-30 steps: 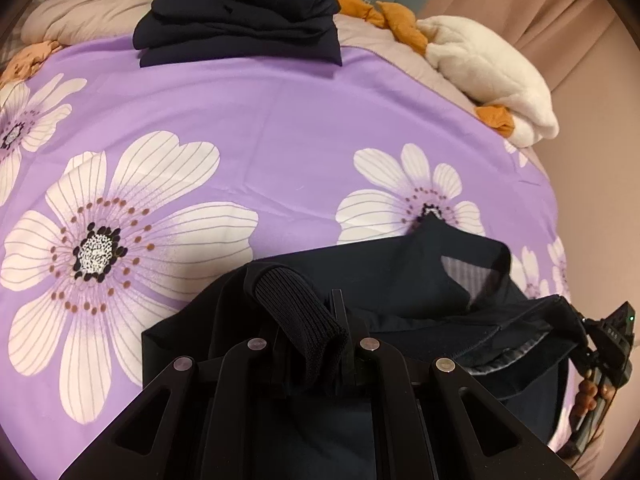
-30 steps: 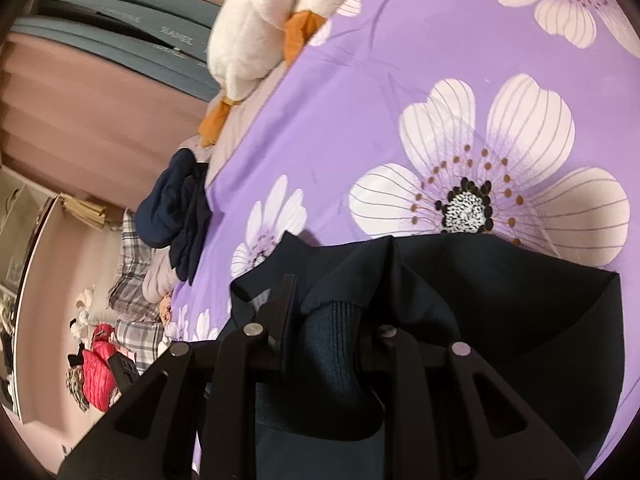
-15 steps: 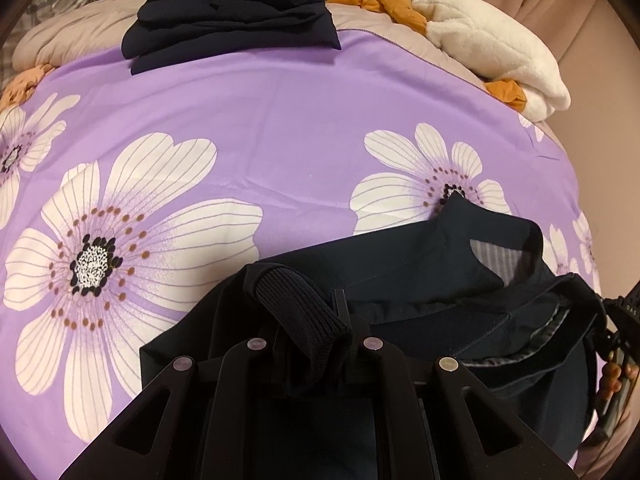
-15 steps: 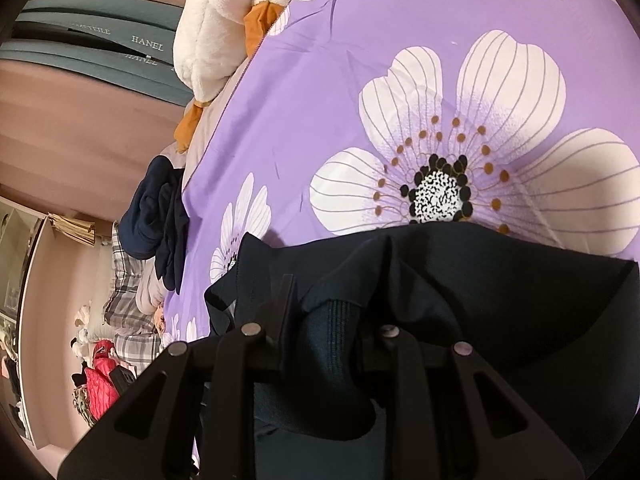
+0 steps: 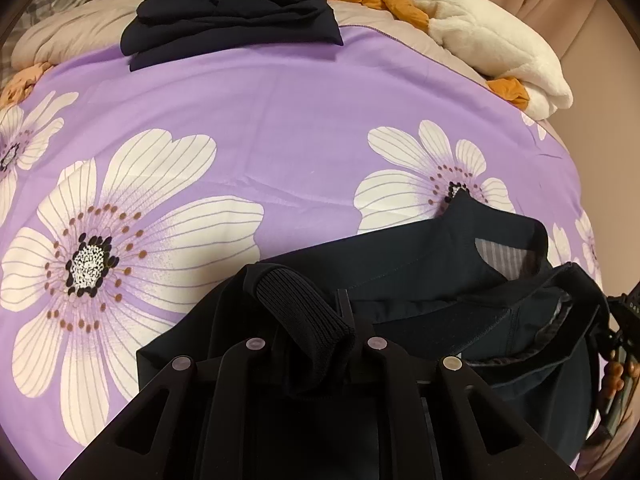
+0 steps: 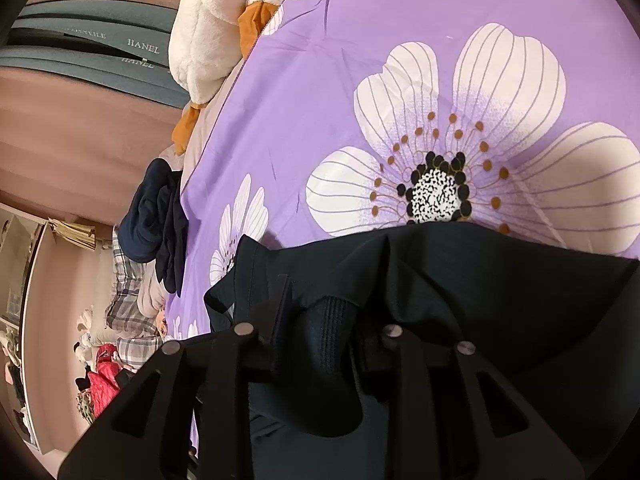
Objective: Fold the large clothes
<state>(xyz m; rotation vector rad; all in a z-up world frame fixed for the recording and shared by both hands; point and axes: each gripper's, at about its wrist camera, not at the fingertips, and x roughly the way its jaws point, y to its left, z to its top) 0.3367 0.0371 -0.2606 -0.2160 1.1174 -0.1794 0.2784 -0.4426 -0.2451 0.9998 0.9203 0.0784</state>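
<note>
A dark navy jacket [image 5: 420, 264] lies bunched on the purple flowered bedsheet [image 5: 280, 120], its striped lining showing at the collar. My left gripper [image 5: 308, 316] is shut on a ribbed cuff [image 5: 296, 308] of it. Its jaws are opening, with the cuff still between them. In the right wrist view the same jacket [image 6: 480, 280] drapes over my right gripper [image 6: 324, 312]. That gripper holds a ribbed band [image 6: 332, 320], and its jaws are easing open around the band.
A stack of folded dark clothes [image 5: 232, 12] sits at the far edge of the bed, with a white plush throw [image 5: 500, 48] to its right. Both show in the right wrist view too: the stack [image 6: 156, 216] and the throw [image 6: 212, 32]. A beige quilt lies behind.
The right gripper has sunk a little toward the sheet with the jacket. In the left wrist view the scene has rolled slightly; the cuff stays between the fingers.
</note>
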